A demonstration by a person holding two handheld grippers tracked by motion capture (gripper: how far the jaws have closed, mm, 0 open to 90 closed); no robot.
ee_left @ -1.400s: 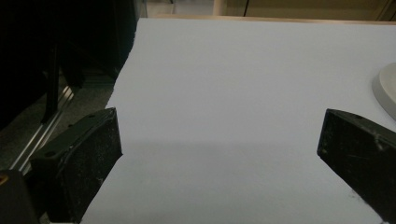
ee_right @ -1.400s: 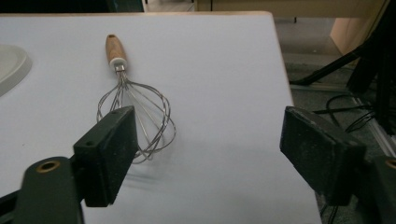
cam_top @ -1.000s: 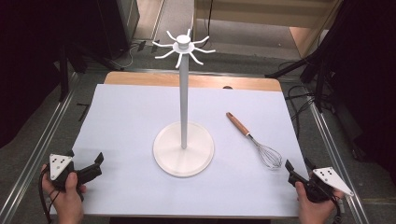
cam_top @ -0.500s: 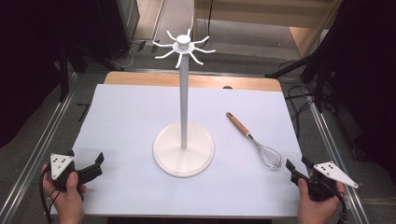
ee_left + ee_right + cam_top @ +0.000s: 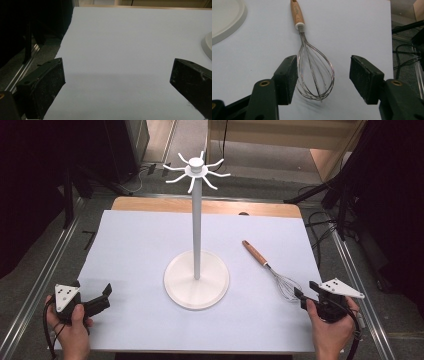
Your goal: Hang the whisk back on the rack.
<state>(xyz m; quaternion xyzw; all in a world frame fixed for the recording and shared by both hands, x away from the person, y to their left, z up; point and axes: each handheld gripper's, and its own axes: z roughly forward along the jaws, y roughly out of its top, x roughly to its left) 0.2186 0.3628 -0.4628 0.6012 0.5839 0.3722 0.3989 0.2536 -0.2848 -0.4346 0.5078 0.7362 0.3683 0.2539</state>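
The whisk (image 5: 312, 62) lies flat on the white sheet (image 5: 140, 250), right of the stand's base (image 5: 196, 280), wooden handle pointing away from me. My right gripper (image 5: 323, 78) has just been narrowing, jaws apart, with the wire loops between them. My left gripper (image 5: 102, 296) rests wide apart at the near-left corner.

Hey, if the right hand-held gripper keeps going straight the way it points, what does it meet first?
Most likely the whisk: its wire loops lie between the open jaws of the right hand-held gripper, the wooden handle beyond. How high the jaws ride above it is unclear.
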